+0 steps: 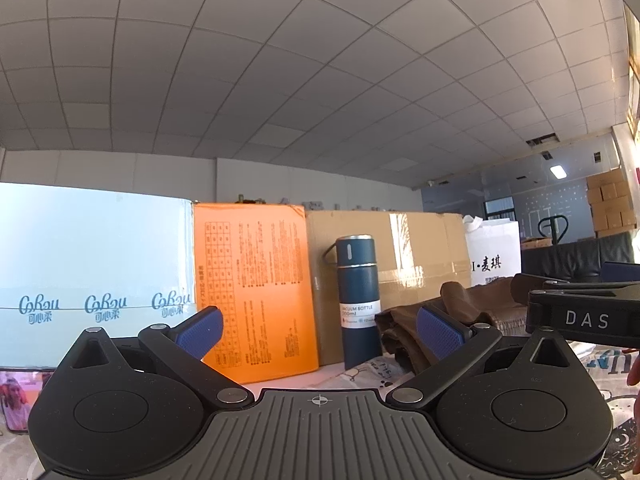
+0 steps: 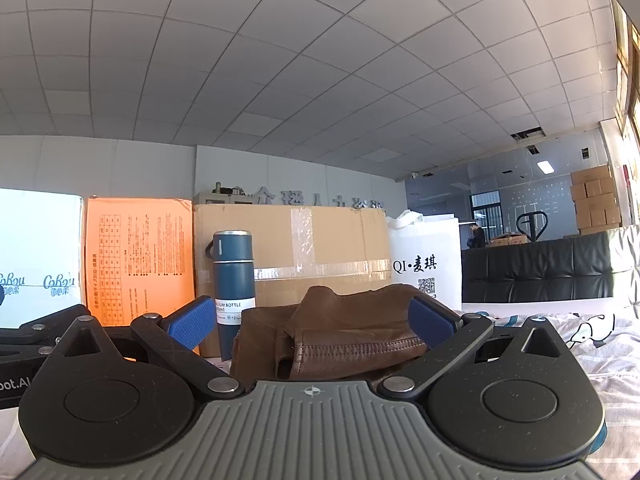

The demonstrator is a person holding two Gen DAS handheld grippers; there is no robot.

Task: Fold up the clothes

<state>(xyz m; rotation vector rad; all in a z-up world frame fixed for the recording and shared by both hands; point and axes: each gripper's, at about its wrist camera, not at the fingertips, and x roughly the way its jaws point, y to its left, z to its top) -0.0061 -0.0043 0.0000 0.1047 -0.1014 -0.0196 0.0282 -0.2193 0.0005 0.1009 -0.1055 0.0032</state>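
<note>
1. Left wrist view: left claw (image 1: 318, 330) spread wide, holding nothing. The brown garment (image 1: 452, 320) lies ahead, off to its right; the bottle (image 1: 357, 300) stands dead ahead. A careless reach could topple it.
2. Right wrist view: right claw (image 2: 312, 320) wide, empty, garment (image 2: 340, 340) bunched just ahead between its fingers. Pinching several layers could drag the whole heap.

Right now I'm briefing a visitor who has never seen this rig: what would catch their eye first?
Probably the orange box glowing at the back left, with the blue bottle upright before the cardboard box. Next, the brown garment, heaped on the printed sheet just ahead of the open right gripper. The left gripper is open too, aimed near the bottle.
</note>
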